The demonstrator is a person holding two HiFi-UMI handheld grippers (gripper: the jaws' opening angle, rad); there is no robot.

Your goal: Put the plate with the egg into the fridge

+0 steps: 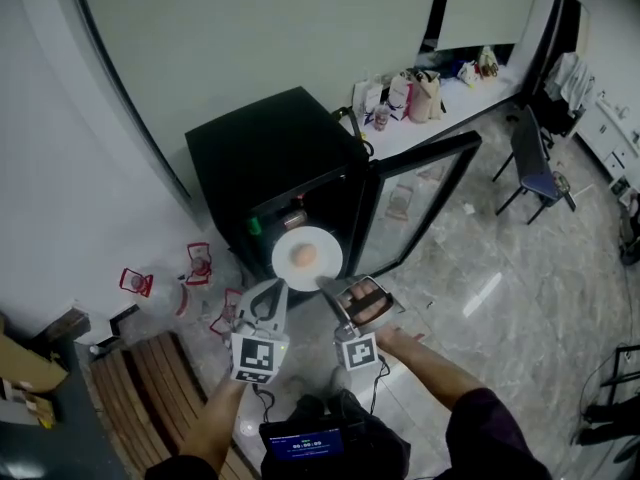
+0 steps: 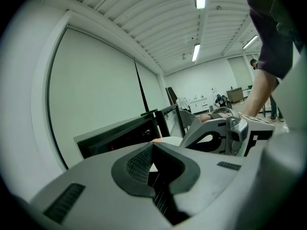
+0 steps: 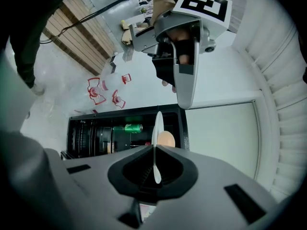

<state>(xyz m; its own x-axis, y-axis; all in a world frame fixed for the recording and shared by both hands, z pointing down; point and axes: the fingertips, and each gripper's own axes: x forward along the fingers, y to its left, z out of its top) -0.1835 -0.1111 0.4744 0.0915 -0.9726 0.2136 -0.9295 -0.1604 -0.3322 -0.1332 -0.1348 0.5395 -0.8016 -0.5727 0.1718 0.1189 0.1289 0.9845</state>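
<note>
floor (image 1: 480, 268): grey stone tiles | fridge (image 1: 270, 158): black, door open | plate (image 1: 326, 247): before fridge

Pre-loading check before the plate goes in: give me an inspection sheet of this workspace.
Surface: pale tiled floor.
Job's things: plate carrying egg, held before the fridge opening; door open.
Clutter: red-trimmed clear containers on floor; green can inside fridge.
Grippers: left gripper and right gripper both shut on plate rim.
Cables: black lead below left gripper.
Surroundings: counter with bags, chair, slatted bench.
</note>
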